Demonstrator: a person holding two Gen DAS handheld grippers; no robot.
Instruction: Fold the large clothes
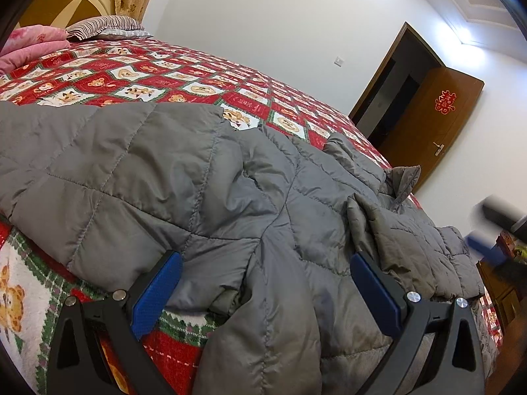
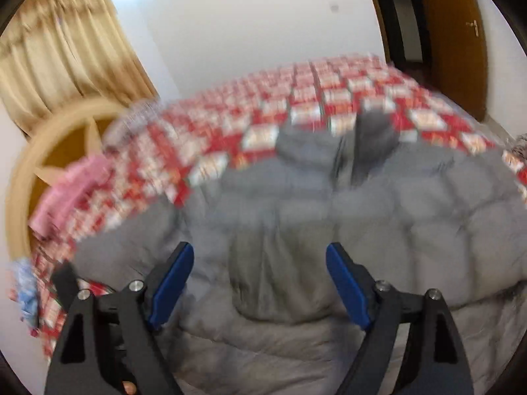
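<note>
Spreading its blue pads wide with nothing pinched between them, the right gripper hangs low over the rumpled near edge of the grey quilted coat, likely lining up a fresh hold. The left gripper is equally agape, straddling a fold near the hem. That coat sprawls across the red patchwork bedspread, presumably for a broad folding surface.
</note>
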